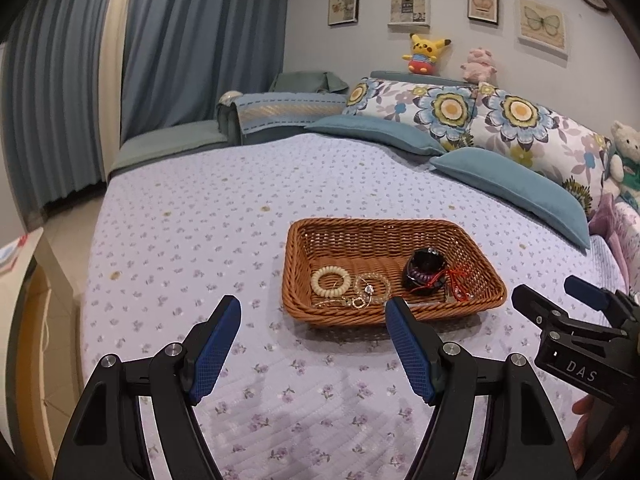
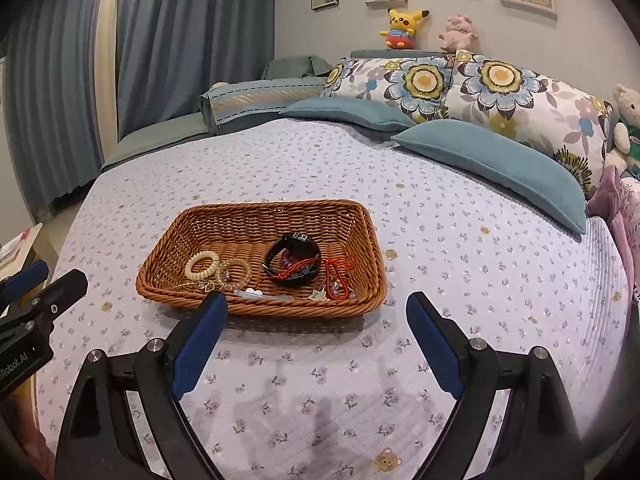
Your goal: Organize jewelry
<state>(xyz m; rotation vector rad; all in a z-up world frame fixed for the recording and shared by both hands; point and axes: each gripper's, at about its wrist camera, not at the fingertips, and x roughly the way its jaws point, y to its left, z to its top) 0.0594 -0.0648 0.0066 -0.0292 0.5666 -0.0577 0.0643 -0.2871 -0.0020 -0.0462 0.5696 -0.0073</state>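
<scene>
Floral bed (image 1: 200,208), wicker basket (image 1: 472,244). Both tongs, left tongs (image 1: 314,336) and right tongs (image 2: 316,322), spread apart, empty. Best pinching cream bracelet (image 1: 331,281) singly, avoiding tangles.

One basket (image 2: 368,240), two blue pillows (image 2: 496,160)

Left gripper (image 1: 314,312) hangs with jaws spread wide, pointing toward 12 o'clock. Right gripper (image 2: 317,308), at its 3 o'clock, is likewise agape.
</scene>
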